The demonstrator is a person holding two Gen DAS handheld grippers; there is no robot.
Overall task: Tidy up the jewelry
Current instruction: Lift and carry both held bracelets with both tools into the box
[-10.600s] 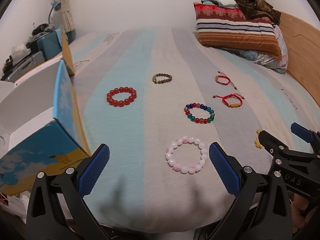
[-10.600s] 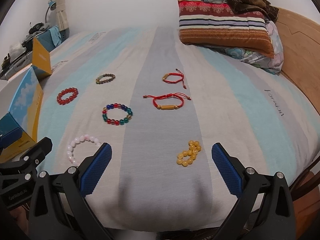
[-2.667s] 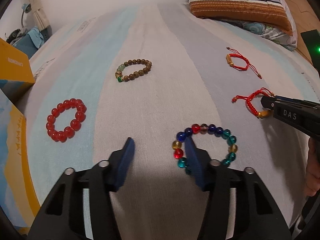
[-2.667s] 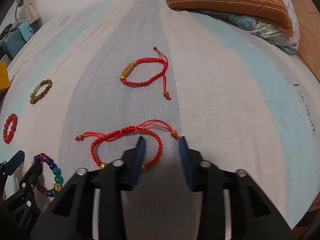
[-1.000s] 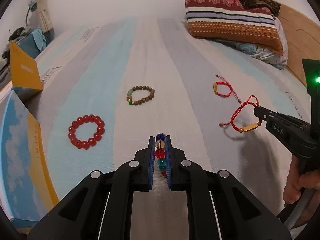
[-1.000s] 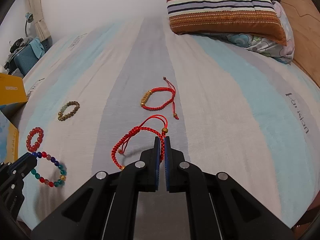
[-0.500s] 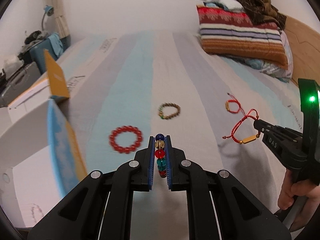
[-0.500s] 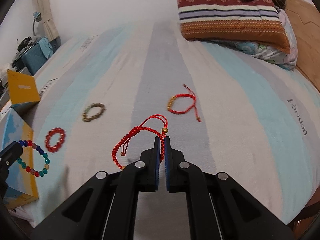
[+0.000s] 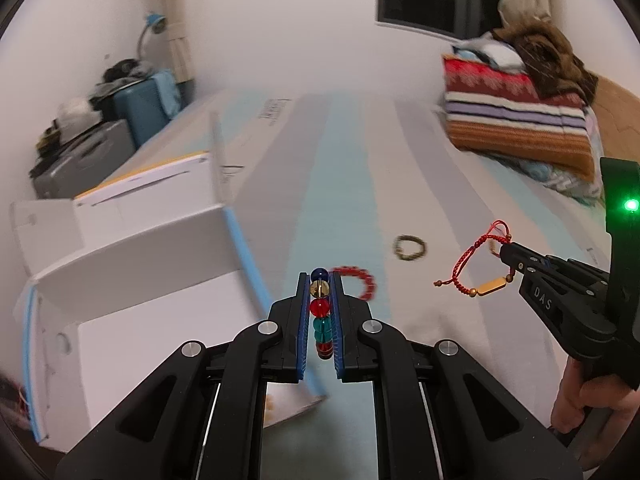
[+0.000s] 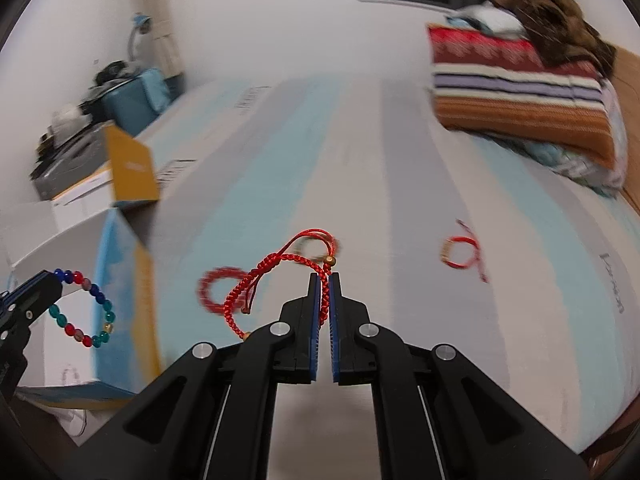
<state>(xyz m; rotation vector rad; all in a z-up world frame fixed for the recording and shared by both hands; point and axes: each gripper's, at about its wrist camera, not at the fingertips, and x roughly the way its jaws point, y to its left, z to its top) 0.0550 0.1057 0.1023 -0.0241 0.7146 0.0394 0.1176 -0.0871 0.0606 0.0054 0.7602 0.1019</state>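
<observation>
Over the open white box (image 9: 132,320) at the bed's left edge, the left gripper (image 9: 320,296) is clamped on the multicolor bead bracelet (image 9: 321,312), dangling above the box opening. The box's contents are too blurry to make out. Beside it, the right gripper (image 10: 324,284) is pinching the red cord bracelet (image 10: 280,268) in the air over the striped bedsheet (image 10: 400,180).
</observation>
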